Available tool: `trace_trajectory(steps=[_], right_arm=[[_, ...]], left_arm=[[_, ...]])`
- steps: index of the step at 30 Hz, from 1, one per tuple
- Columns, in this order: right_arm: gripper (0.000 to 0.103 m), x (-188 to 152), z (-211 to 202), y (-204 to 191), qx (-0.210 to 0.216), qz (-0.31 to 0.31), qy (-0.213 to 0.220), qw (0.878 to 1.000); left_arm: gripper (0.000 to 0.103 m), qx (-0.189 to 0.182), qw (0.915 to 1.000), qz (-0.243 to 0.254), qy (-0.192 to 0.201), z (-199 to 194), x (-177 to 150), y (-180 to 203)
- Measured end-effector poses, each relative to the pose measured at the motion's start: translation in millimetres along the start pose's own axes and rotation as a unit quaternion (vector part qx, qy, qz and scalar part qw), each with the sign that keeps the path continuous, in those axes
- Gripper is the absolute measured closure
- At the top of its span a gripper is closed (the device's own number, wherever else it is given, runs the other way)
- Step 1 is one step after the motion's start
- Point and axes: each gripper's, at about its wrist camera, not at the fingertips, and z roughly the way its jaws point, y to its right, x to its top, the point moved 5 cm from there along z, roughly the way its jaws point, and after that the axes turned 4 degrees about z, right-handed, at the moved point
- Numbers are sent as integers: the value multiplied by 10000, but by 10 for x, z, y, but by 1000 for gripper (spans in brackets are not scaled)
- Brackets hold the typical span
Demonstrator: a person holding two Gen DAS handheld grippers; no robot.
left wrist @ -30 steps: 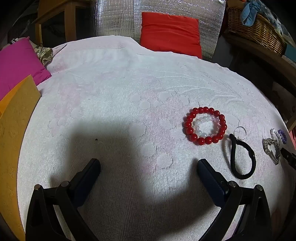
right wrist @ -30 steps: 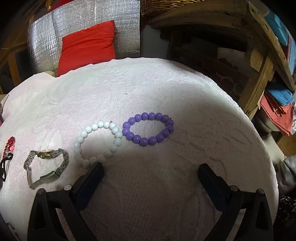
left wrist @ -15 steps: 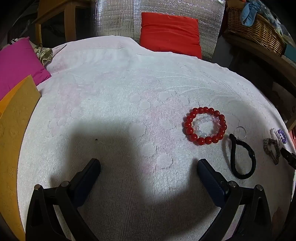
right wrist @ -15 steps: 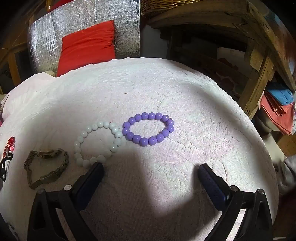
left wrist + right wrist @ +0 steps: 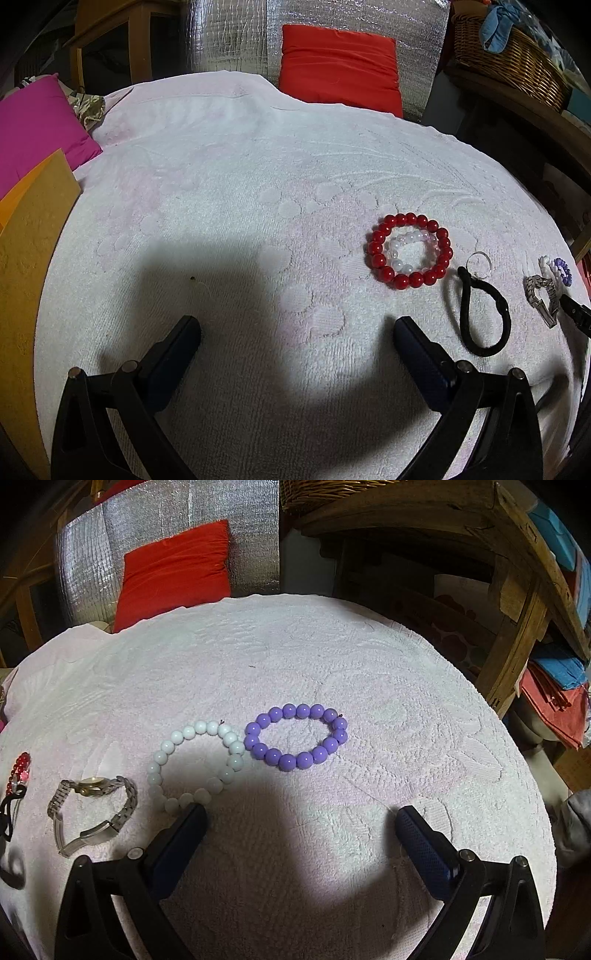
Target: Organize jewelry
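On a white towel lie a red bead bracelet with a clear bead bracelet inside it, a black cord loop with a ring, and a metal watch. My left gripper stands open, left of and nearer than the red bracelet, holding nothing. In the right wrist view a white bead bracelet touches a purple bead bracelet, with the metal watch to their left. My right gripper is open, its left fingertip beside the white bracelet's near edge.
A red cushion and silver foil panel stand behind the towel. A magenta cushion and an orange board lie at the left. A wicker basket and wooden shelving stand at the right.
Both grippers stay put. A shadow that covered the watch and white bracelet half a second ago has drawn back, so they are lit again.
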Motion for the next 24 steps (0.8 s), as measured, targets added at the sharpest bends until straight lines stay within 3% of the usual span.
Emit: trace_trajectory(steps=[11,17,21,24], right_arm=[[0,1,-2,-4,-36,-10,-5,10000],[0,-186,-165,-35,-332,637,-356,9968],[0,-450,-444,-42,-33,768,-573,9954],[0,-737,-730,-125,244,543,-933,9939]], left_arm=[[0,-1,10000,-1,4,-2,-5,-5],[0,29,10000,-49,33,-1,-25,-7],[0,354,9980,-425,-311,15,4,2],[0,164,9972,-276,-676,9,-6,-17]])
